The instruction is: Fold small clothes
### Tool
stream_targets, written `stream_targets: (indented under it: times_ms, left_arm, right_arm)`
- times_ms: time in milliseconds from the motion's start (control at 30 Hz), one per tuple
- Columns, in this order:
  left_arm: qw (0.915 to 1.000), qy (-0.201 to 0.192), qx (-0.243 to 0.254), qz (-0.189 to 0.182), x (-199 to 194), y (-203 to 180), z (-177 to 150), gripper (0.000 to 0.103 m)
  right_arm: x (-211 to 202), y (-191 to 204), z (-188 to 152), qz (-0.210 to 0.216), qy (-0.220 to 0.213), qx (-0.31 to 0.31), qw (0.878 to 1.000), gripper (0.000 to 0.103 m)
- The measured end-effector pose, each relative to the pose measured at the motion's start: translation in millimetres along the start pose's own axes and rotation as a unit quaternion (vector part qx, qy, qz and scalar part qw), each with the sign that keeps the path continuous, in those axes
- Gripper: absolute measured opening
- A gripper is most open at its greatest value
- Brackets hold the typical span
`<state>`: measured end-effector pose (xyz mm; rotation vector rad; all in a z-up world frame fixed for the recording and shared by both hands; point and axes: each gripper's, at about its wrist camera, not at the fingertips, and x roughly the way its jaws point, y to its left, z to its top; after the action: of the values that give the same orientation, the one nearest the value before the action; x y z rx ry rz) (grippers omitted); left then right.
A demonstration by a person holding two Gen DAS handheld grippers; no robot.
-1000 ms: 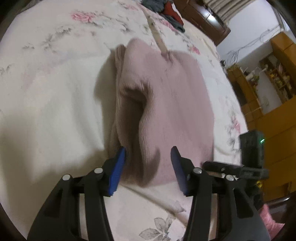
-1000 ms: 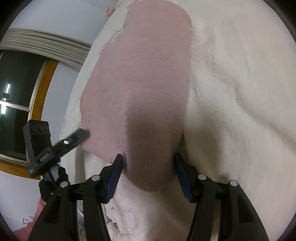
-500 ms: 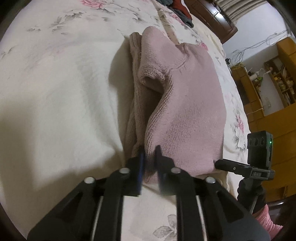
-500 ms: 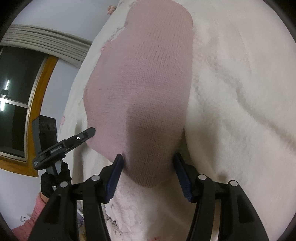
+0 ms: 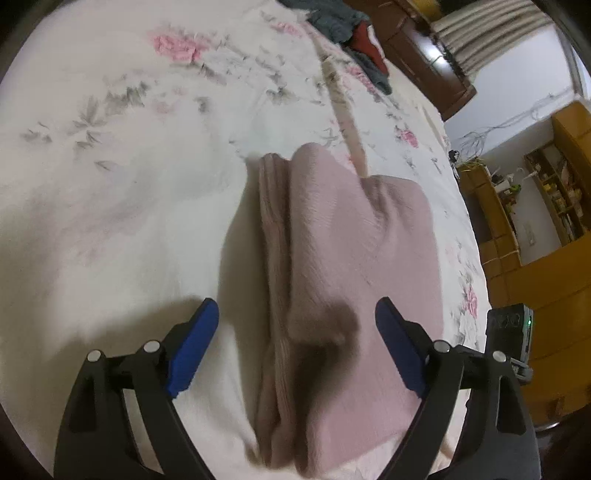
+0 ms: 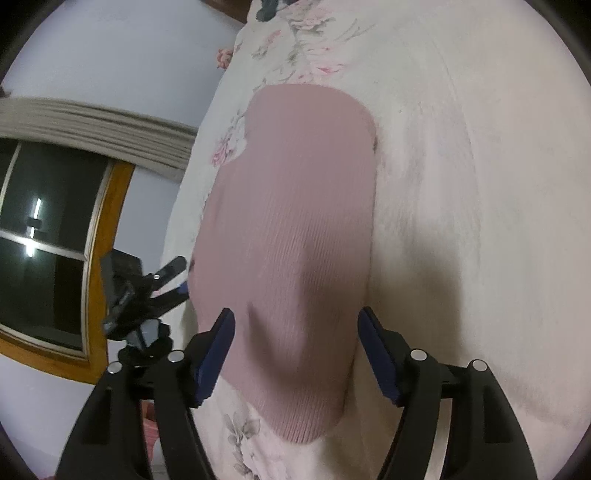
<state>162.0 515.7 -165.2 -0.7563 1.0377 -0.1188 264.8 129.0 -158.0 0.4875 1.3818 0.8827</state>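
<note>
In the left wrist view, the left gripper (image 5: 297, 350) has its jaws wide apart over the folded pink sweater (image 5: 343, 280), which lies on the floral bed cover (image 5: 110, 184) toward its right edge. In the right wrist view, the right gripper (image 6: 295, 354) is also spread, holding nothing, above the same sweater (image 6: 291, 258). With nothing held, the stacked layers may slip and the fold may open.

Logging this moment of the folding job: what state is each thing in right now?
Pink sweater: folded, lying flat on the bed, not gripped.
Left gripper: open, fingers either side of the sweater's near edge.
Right gripper: open, fingers either side of the sweater's near end.
Floral bedsheet: spread, slightly wrinkled.
Pile of clothes: unfolded, heaped.
</note>
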Motion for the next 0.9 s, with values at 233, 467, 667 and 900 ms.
stream_targets:
  times_ms: [233,467,667,900]
  left_arm:
    - [0.998,0.039,0.001,-0.05,40,1,6,0.087]
    - [0.995,0.07,0.051,-0.05,68,-26,1,0.089]
    - [0.9939,0.055,0.021,-0.094,70,-20,-6,0.049]
    - [0.9861,0.023,-0.014,-0.164,51,-36,-28,0.043]
  right_arm:
    - [28,-17,14,0.049,0.018,0.02,0.998,0.081]
    - [51,-23,29,0.075,0.018,0.046,0.996,0.086]
    - [46,-15,30,0.068,0.003,0.032,0.997,0.068]
    - [16,16,25,0.079,-0.013,0.007,0.997,0.056]
